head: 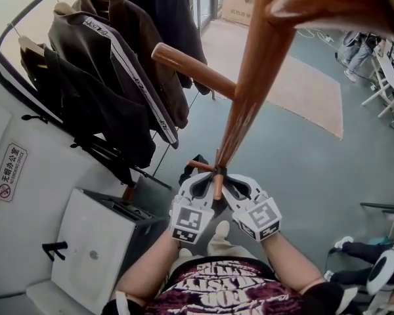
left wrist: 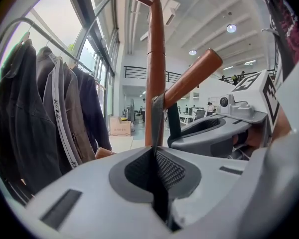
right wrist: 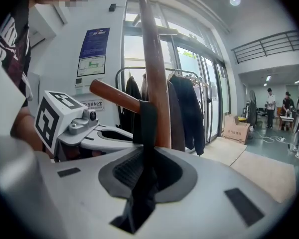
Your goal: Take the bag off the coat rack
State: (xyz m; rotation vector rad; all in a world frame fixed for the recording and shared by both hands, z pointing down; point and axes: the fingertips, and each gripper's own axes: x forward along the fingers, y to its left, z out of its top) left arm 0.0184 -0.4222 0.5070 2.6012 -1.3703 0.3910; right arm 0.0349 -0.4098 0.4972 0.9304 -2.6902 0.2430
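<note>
The bag hangs low on the coat rack. Its dark body is mostly hidden behind my claws, and its handles are looped over an upward-sloping peg. My left claw is clenched on one strap, flat webbing pinched thin between the pads. My right claw grips the second strap, which bunches thick in the jaws. Both are soft and limp, so I judge they will fold and slip rather than push. The best hold is close under the peg, where they run taut. I cannot tell the bag's weight, though the straight straps suggest some load. Both straps need lifting together along the peg's slope.
</note>
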